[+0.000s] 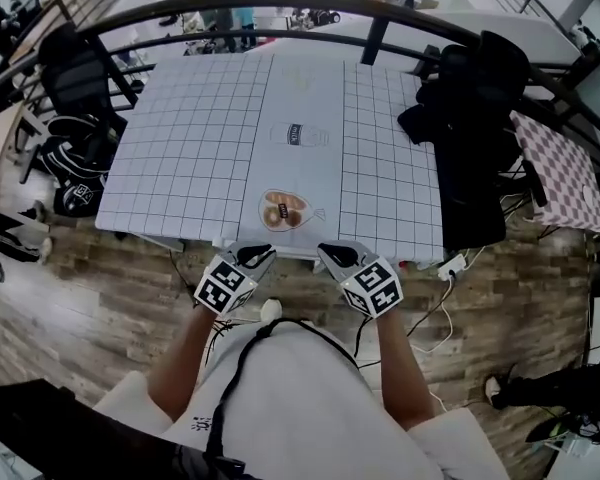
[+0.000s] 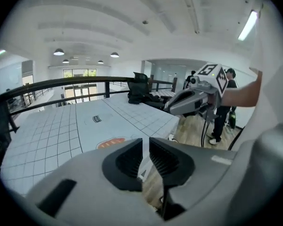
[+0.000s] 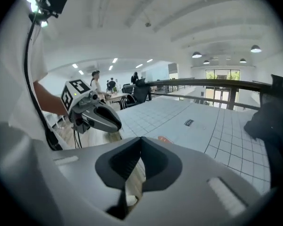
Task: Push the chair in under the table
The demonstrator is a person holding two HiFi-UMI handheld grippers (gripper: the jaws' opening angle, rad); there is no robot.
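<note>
The white table [image 1: 195, 138] with a black grid mat lies ahead of me. A black office chair [image 1: 480, 128] draped with dark clothing stands at its right side. Another black chair [image 1: 75, 73] stands off the far left corner. My left gripper [image 1: 263, 255] and right gripper [image 1: 330, 253] hang side by side just short of the table's near edge, touching nothing. In the left gripper view the left gripper [image 2: 146, 149] shows a narrow gap with nothing in it. In the right gripper view the right gripper [image 3: 141, 147] has its tips together, holding nothing.
A dark curved railing [image 1: 310, 3] runs behind the table. Bags [image 1: 75, 173] lie on the floor at left. A power strip and cables [image 1: 450, 266] lie under the table's right corner. A checked-cloth table [image 1: 565, 173] stands far right. A doughnut picture [image 1: 283, 210] is printed near the front edge.
</note>
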